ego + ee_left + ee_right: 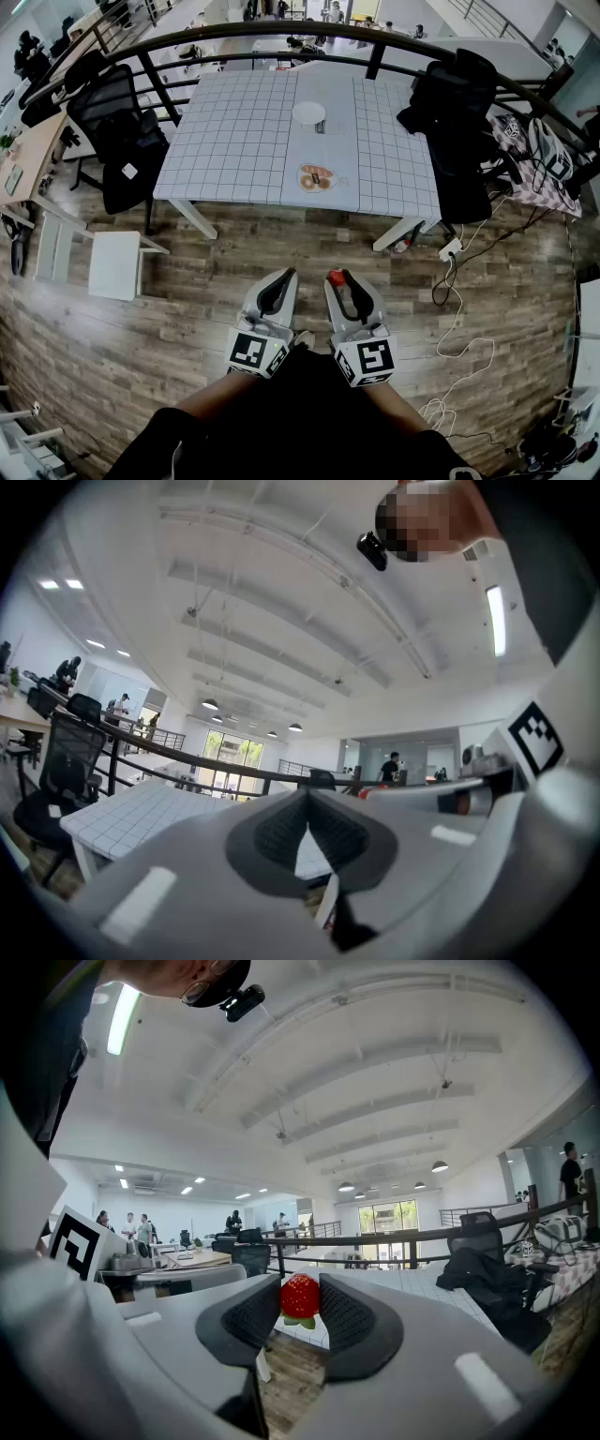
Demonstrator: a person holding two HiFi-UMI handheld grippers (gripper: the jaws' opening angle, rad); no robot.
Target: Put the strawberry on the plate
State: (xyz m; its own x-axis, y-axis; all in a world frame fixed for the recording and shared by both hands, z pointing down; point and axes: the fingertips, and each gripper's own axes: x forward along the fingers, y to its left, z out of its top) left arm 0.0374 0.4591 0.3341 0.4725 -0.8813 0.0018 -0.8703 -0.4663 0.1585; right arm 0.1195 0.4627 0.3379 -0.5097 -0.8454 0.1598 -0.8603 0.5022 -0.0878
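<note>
Right gripper view: right gripper (340, 277) pinches the strawberry (300, 1296); left gripper (307, 805) closed, empty. Carry it level to the far, apparently bare plate (308, 113); lower before releasing.

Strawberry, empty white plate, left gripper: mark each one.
strawberry (300, 1295), right gripper view, on its red body.
empty white plate (308, 113), head view, on its bare middle.
left gripper (286, 276), head view, midway between its closed fingertips.
</note>
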